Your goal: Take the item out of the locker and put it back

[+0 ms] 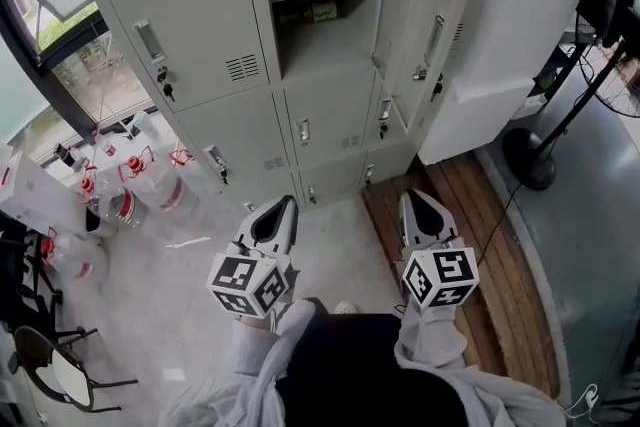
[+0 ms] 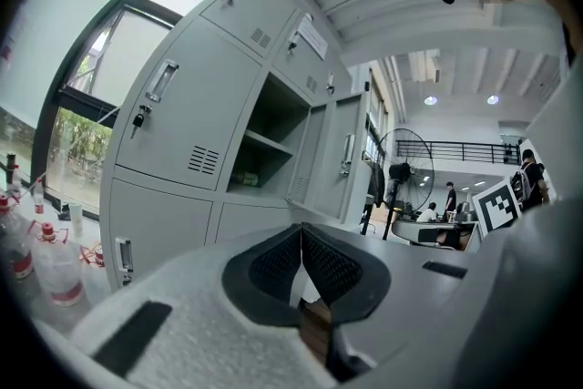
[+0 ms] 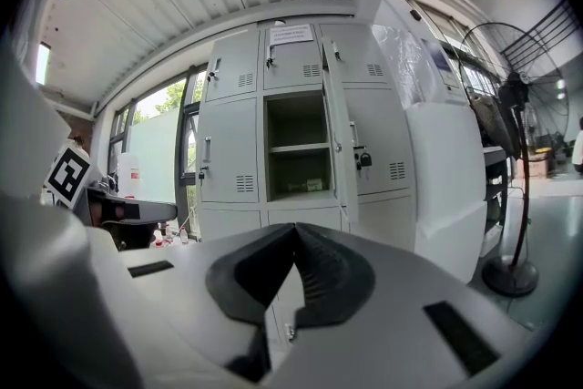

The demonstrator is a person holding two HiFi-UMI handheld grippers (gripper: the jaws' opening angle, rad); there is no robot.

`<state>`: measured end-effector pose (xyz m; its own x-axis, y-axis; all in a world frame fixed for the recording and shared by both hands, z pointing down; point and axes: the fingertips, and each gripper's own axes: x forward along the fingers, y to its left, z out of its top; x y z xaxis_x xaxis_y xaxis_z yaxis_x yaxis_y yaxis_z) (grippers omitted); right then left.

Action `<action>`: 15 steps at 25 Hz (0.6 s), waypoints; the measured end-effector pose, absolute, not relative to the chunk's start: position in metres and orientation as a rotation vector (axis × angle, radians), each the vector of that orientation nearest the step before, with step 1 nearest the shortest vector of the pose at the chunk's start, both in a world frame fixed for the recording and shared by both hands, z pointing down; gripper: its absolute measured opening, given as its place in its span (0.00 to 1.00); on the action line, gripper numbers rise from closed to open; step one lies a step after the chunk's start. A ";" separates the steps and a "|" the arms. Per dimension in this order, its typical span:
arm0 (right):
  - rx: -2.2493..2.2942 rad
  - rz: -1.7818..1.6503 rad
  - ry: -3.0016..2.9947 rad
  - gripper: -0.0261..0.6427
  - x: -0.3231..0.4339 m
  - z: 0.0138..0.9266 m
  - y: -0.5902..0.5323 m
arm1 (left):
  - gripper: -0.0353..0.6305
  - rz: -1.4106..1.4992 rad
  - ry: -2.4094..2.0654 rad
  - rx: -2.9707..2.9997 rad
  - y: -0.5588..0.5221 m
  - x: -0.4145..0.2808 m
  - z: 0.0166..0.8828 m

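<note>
Left tongs (image 1: 290, 203), right tongs (image 1: 409, 197) — two, closed

This looks like a workshop hall's staff corner. A bank of grey steel lockers (image 1: 190, 15) stands at twelve o'clock and a black pedestal fan (image 1: 528, 158) at two o'clock. Clear plastic jugs with red caps (image 1: 150, 185) sit on the pale floor at ten o'clock, under a ribbed white metal ceiling (image 3: 228, 5).

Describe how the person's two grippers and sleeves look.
Both the left gripper and right gripper are pale grey wedges tapering to a tip, with black textured pads inside. Each carries a cube of black-and-white square markers. The sleeves are light grey.
</note>
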<state>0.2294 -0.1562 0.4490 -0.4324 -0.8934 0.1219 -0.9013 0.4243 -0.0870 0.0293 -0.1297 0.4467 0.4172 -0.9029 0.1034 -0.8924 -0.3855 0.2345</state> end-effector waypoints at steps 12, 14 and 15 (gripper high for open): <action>1.616 0.214 -2.604 0.04 0.226 0.453 -0.157 | 0.07 -0.060 -1.575 2.408 -0.131 0.031 0.449; 1.614 0.213 -2.605 0.04 0.226 0.453 -0.157 | 0.06 -0.060 -1.574 2.409 -0.131 0.032 0.449; 1.613 0.212 -2.605 0.04 0.226 0.453 -0.157 | 0.07 -0.059 -1.573 2.410 -0.131 0.032 0.449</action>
